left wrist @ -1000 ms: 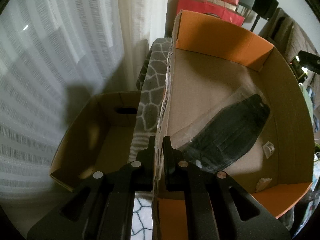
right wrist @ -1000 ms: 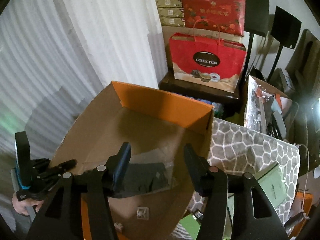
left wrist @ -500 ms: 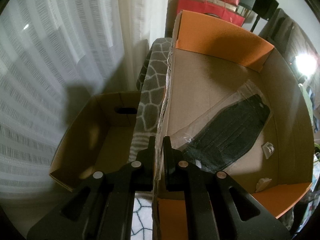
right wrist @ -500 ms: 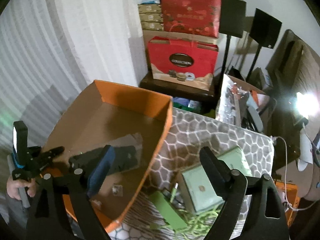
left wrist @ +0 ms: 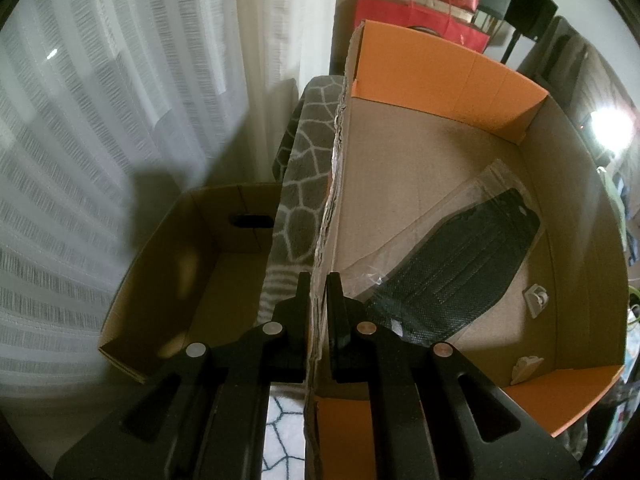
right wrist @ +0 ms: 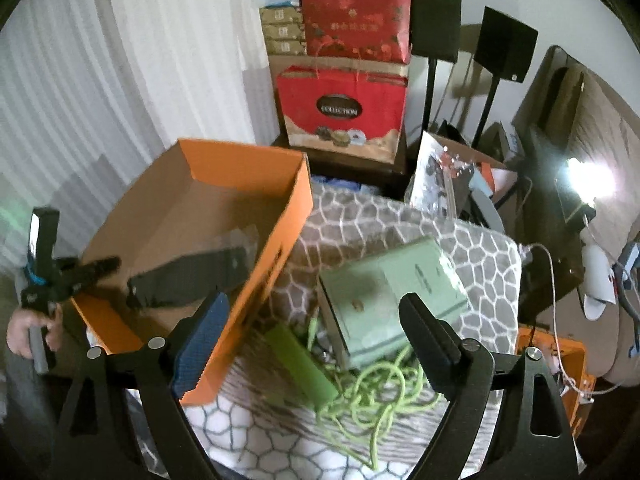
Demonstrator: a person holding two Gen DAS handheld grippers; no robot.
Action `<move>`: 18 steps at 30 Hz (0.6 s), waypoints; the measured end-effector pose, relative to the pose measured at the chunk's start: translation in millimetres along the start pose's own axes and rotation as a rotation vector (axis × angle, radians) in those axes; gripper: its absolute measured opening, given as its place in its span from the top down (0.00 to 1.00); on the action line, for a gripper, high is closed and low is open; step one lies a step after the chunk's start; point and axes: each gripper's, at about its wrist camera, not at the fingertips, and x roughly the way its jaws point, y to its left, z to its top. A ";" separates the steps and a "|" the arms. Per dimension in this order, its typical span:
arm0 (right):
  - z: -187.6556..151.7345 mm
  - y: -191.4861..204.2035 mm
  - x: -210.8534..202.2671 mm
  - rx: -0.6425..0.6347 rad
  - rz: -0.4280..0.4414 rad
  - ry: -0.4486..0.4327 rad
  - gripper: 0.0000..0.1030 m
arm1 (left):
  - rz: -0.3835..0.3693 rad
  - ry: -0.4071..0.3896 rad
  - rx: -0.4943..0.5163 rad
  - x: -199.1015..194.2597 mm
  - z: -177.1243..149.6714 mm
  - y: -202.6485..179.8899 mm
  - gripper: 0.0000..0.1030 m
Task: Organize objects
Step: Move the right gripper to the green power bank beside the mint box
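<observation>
At the far left of the left wrist view a plain brown carton (left wrist: 192, 280) sits low beside the white curtain (left wrist: 120, 80), and just to its right the left gripper (left wrist: 318, 284) is clamped on the ragged side wall of the orange box (left wrist: 452, 68), one jaw outside and one inside, steadying it. Inside that box lies the bagged black mask (left wrist: 452, 276), flat on the cardboard floor with two small white clips (left wrist: 536, 300) near the right wall. In the right wrist view the same box (right wrist: 248, 160) stands on the patterned grey blanket (right wrist: 400, 224), and the person's hand (right wrist: 24, 332) holds the left tool at its corner. Further right the right gripper (right wrist: 316, 336) hangs with jaws spread wide and nothing between them, above a green slab (right wrist: 300, 364), a tangled green cord (right wrist: 384, 396) and a pale green box (right wrist: 384, 300). One item looks stowed; the step in hand is picking the next. That calls for lowering over the slab or the pale box, squaring the jaws across its narrow side, and keeping clear of the cord's loops.
</observation>
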 end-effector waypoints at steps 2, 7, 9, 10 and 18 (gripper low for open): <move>-6.9 -1.5 0.7 0.001 0.003 0.007 0.15 | 0.000 0.000 0.000 0.1 0.0 0.3 0.94; -22.4 -5.7 5.5 0.012 -0.001 0.019 0.16 | 0.002 0.001 0.002 0.0 0.0 0.2 0.94; -28.6 -6.9 8.1 0.015 0.001 0.022 0.17 | 0.002 0.001 0.001 0.5 -0.3 1.0 0.94; -30.1 -6.9 10.0 0.016 0.002 0.025 0.18 | 0.002 0.001 0.001 0.4 -0.4 0.9 0.94; -48.2 -1.9 35.2 -0.005 0.050 0.091 0.45 | 0.002 0.001 0.001 0.5 -0.4 1.0 0.94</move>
